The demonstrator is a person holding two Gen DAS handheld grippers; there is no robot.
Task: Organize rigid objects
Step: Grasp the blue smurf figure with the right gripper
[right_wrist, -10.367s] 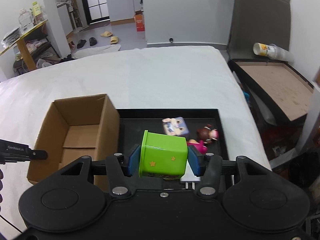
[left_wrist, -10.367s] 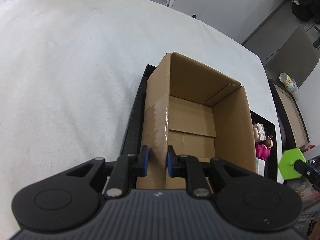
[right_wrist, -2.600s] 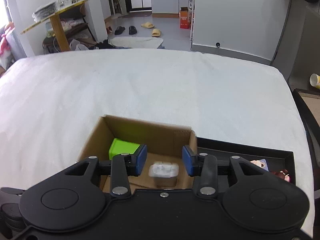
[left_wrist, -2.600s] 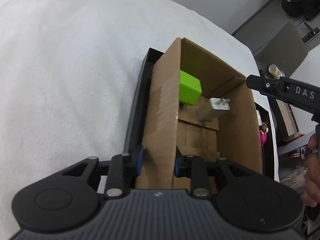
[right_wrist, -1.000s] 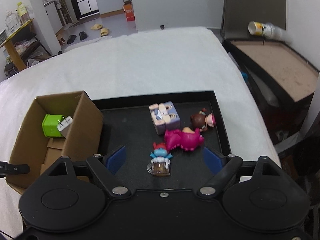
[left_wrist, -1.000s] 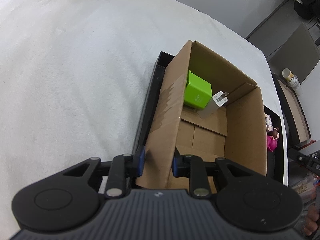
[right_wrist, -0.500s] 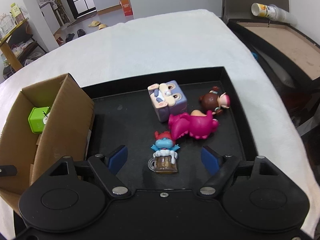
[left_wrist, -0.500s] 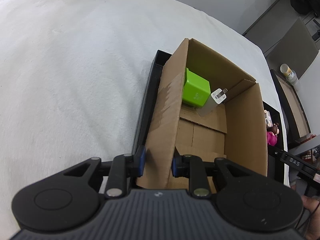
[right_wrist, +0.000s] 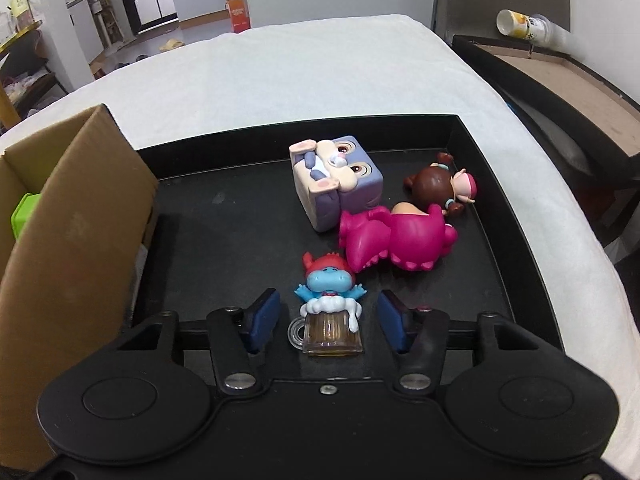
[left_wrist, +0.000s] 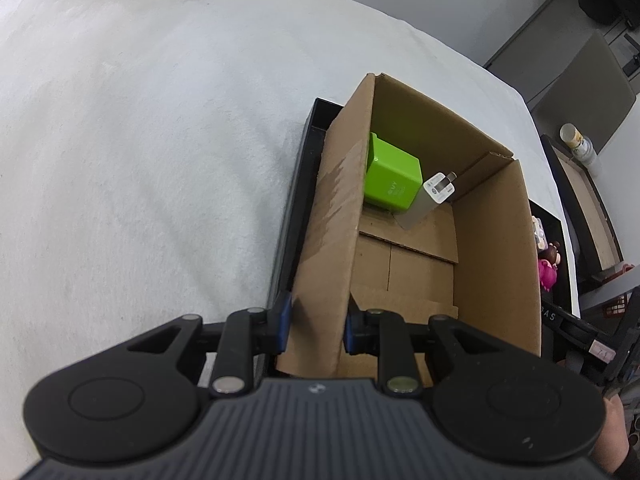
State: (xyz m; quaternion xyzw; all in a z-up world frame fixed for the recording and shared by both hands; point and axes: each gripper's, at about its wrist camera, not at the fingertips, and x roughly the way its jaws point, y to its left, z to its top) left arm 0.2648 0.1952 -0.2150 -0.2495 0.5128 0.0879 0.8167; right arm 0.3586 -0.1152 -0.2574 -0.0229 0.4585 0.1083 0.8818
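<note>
My left gripper [left_wrist: 316,326] is shut on the near left wall of the open cardboard box [left_wrist: 328,232]. Inside the box lie a green cube [left_wrist: 390,178] and a white charger plug [left_wrist: 434,196]. In the right wrist view the box [right_wrist: 76,240] stands at the left end of a black tray [right_wrist: 224,208]. My right gripper [right_wrist: 328,318] is open, its pads on either side of a blue figurine in a brown mug [right_wrist: 330,308], apart from it. Beyond lie a pink dinosaur toy [right_wrist: 396,240], a purple cube toy [right_wrist: 336,180] and a brown-haired doll [right_wrist: 444,188].
The tray sits on a white padded surface [left_wrist: 140,140]. A second dark tray with a brown board [right_wrist: 568,76] stands off the right edge, a paper cup [right_wrist: 524,24] behind it. A room with shelves and a doorway lies beyond.
My right gripper has moved down and forward over the tray and narrowed around the blue figurine. My left gripper keeps its hold on the box wall.
</note>
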